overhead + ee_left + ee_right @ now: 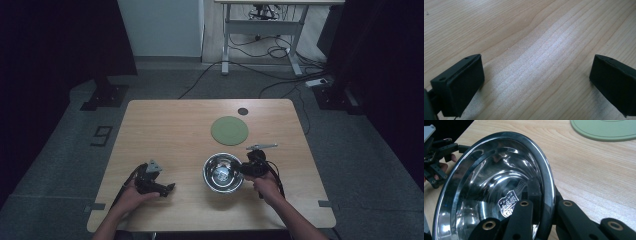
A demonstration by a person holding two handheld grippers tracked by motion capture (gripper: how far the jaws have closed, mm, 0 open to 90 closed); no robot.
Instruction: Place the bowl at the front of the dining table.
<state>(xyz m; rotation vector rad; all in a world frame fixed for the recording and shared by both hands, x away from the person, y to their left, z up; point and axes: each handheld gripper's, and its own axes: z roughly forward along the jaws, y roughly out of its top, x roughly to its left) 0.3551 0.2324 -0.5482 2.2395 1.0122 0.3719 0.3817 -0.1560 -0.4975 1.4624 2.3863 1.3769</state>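
**Right gripper clamped on the steel bowl's rim**

While the right gripper pinches the near-right rim of the steel bowl, the bowl sits on the wooden table, in the front half of the top and a little right of its middle. Seen from the right gripper view, one black jaw lies inside the bowl against the shiny wall and the other outside it, so the rim is caught tight between them; the jaws are closed as far as the metal lets them. A small printed label shows on the bowl's inner bottom.

Left of the bowl and well apart from it, the left gripper rests low over the table in the person's left hand. Its jaws stand wide apart in the left gripper view, with bare wood between them and nothing in their hold.

Beyond the bowl, farther from the person, lies a flat green round mat. Past the mat, a small dark disc sits near the table's far edge.
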